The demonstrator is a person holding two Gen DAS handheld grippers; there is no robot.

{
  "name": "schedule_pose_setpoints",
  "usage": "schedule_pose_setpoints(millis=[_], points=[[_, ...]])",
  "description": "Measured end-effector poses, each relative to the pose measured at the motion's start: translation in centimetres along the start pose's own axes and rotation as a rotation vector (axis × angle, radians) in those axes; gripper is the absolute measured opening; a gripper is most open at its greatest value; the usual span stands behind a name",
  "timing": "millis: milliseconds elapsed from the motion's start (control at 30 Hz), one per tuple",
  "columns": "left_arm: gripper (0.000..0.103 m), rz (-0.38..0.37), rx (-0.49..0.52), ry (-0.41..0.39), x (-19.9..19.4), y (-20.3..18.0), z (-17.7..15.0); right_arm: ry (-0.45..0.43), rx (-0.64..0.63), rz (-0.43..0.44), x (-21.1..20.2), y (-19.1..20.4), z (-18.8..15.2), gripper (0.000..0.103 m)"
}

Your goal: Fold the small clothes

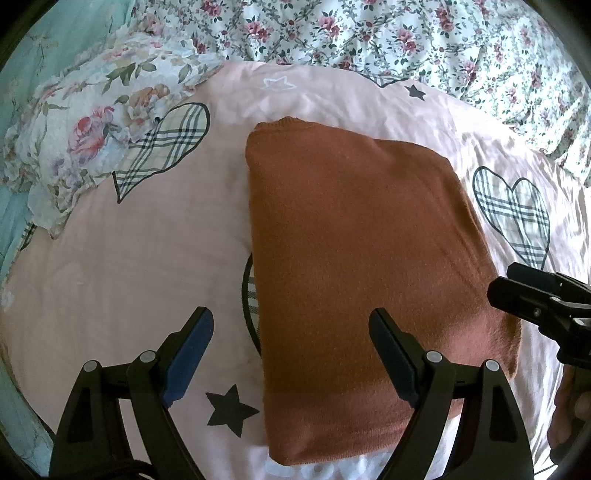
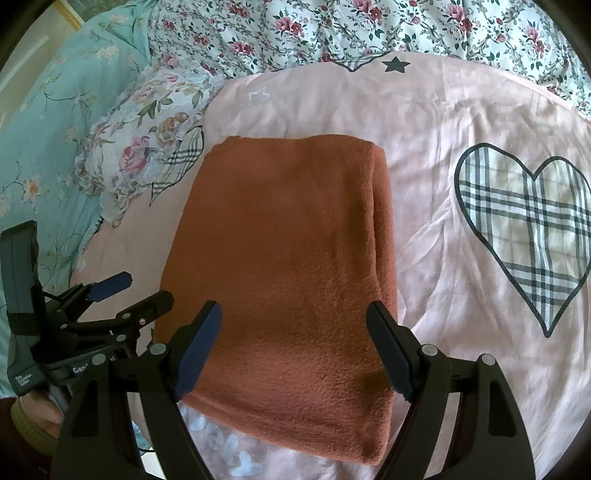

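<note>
Plainly, the rust-orange knitted garment [image 2: 280, 280] lies folded into a thick oblong on the pink bed sheet printed with plaid hearts and black stars [image 2: 461, 122], its far short end towards the flowered quilt [image 2: 369, 26]; the left tool [image 1: 291, 354] hangs with its jaws wide and empty over the garment's near left edge, one finger above the sheet and one above the knit, and the right tool [image 2: 293, 343] hangs likewise wide and empty over the near end; neither seems to touch the cloth. If another fold is meant, I judge the risk to be that a pinch takes only the top layer of the stack, so the layers beneath slide and the tidy oblong comes apart; the soft, creased sheet could also be caught along with the knit. How many layers lie within the fold is hidden; the near edge is partly covered by the tool fingers; the pale lettering on the sheet near that edge cannot be read.
</note>
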State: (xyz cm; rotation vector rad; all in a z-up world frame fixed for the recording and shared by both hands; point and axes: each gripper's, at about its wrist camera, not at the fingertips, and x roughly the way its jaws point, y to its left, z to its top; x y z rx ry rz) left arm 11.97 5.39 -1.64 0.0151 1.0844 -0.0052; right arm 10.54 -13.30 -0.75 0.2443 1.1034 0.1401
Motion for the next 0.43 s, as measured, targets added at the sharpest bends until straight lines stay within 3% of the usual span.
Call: schedule_pose_setpoints(millis=[433], points=[[0.087,-0.005,-0.01,-0.01,-0.34,0.22,-0.31,-0.007,-0.009,-0.004,0.02,0.51,-0.39,0.084]])
